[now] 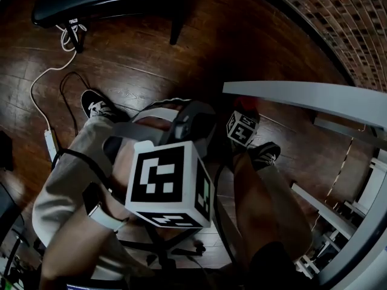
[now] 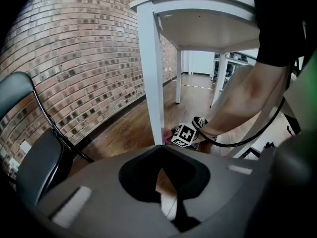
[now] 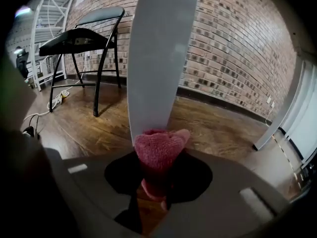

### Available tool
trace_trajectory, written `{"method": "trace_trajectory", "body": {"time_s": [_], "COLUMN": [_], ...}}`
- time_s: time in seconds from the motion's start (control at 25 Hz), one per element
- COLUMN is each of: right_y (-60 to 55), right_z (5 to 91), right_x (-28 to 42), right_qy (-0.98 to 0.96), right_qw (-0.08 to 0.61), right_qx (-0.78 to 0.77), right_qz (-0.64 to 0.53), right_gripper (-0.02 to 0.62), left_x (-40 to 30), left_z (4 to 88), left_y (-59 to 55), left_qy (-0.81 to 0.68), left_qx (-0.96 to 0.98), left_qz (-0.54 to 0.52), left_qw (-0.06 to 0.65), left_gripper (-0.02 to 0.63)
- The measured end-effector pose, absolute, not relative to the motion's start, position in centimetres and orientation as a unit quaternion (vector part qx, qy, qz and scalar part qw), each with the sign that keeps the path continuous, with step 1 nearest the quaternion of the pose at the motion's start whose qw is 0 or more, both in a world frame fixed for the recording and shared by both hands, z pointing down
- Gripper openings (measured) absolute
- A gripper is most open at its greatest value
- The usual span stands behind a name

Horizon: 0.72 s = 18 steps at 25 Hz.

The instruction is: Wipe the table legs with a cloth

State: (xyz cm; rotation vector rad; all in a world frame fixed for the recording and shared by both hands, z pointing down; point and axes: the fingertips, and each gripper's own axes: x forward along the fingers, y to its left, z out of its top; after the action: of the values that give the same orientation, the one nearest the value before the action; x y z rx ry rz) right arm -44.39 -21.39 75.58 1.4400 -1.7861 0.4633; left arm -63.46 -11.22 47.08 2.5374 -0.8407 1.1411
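**Q:** Closest to the lens is the left hand-held gripper (image 2: 158,148). Is it doing anything?

**A:** No. Its jaws are drawn together with nothing between them, and it hangs above the person's knees. The right hand-held gripper (image 3: 159,155) does the work, and it is clamped on the cloth (image 3: 158,143).

**Q:** Where is the cloth?

**A:** It is pressed against the near leg (image 3: 157,58) of the white counter (image 2: 198,4), low down and close to the floor (image 3: 89,123).

**Q:** How far along is the wiping?

**A:** I'd judge one leg is in hand, at its foot. The paint looks the same all over, so I cannot tell how much of it has been wiped. A far leg (image 2: 178,76) and a second far leg (image 2: 219,81) stand well apart from the cloth and look left to do.

**Q:** What about materials?

**A:** The cloth is a rose-red looped knit, bunched into a soft wad. It should squash easily around a corner. The near leg is straight and flat-faced with square edges, in smooth matte white. The floor is dark wood boards with a slight sheen. Behind them is a rough brick wall (image 3: 237,48) and a black chair (image 3: 84,33) on thin tube legs.
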Motion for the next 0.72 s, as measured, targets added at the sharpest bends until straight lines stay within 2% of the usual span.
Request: {"method": "trace_trajectory", "body": {"time_s": [0.4,0.56,0.72], "right_y": [-18.9,-18.9,-20.7], "right_z": [80.4,80.5,79.5], "right_x": [-46.9,-51.6,-53.2], "right_qy": [-0.694,-0.719,-0.693], "right_qw": [0.471,0.445,0.365], "right_qx": [0.485,0.461,0.522], "right_qz": [0.248,0.267,0.337], "right_gripper": [0.106,0.106,0.106], "left_x": [-63.5,-63.7,-64.0], "left_z": [47.6,47.7,47.2], "left_y": [-11.1,-10.8,-11.2], "left_qy": [-0.287,-0.286,-0.292], "left_qx": [0.865,0.866,0.865], "left_qz": [0.394,0.391,0.389], "left_qw": [0.118,0.123,0.122], "left_gripper": [0.002,0.002,0.002]}}
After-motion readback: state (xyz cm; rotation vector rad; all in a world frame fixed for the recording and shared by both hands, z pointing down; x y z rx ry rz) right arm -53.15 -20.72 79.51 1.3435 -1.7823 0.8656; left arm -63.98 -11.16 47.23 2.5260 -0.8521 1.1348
